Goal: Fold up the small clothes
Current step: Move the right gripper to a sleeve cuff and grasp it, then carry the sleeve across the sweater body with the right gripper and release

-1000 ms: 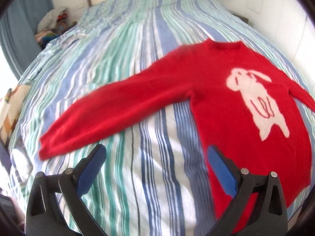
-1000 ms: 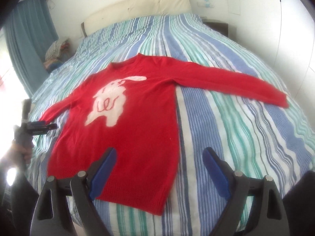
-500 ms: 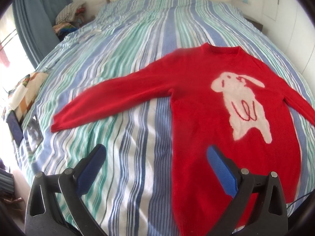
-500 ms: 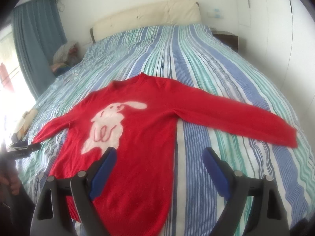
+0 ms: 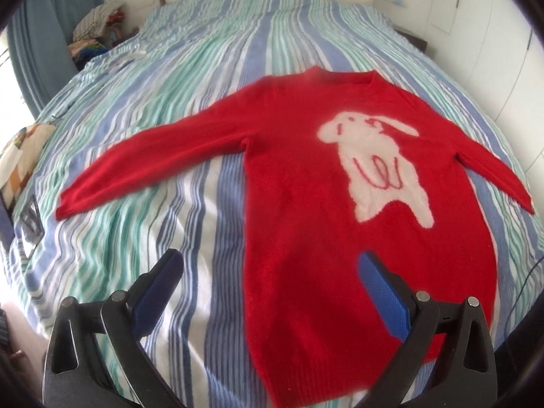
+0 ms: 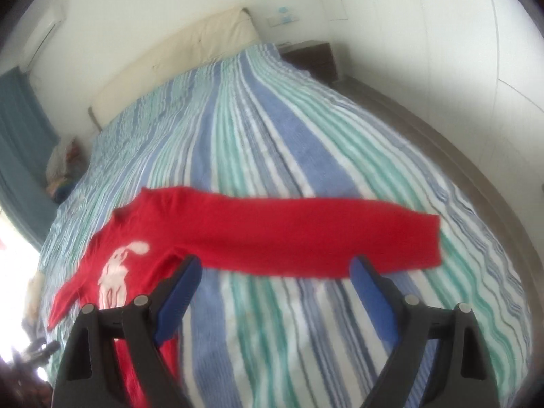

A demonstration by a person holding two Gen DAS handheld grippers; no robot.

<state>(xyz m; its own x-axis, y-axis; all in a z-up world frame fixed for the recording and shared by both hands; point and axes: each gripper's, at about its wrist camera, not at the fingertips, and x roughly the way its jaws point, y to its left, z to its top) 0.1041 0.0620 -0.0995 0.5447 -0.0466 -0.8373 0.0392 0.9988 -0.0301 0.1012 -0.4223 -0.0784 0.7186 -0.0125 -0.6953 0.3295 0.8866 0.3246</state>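
A small red sweater (image 5: 306, 204) with a white rabbit on the chest lies flat and face up on the striped bed, both sleeves spread out. In the left wrist view my left gripper (image 5: 268, 272) hovers open over the sweater's lower left edge, one blue pad over the bedspread, the other over the red body. In the right wrist view the sweater (image 6: 272, 238) is blurred; its long right sleeve runs across the picture just beyond my right gripper (image 6: 275, 272), which is open with nothing between its pads.
The bed's striped blue, green and white cover (image 5: 170, 102) fills both views. A pile of clothes (image 5: 95, 34) sits at the far left by the curtain. A dark bedside table (image 6: 309, 57) stands beside the cream headboard (image 6: 176, 57). Loose items (image 5: 20, 156) lie at the bed's left edge.
The right gripper has swung right and rolled, so the right sleeve now lies just in front of it instead of the sweater's body. The left view has drawn back slightly. Both grippers stay open.
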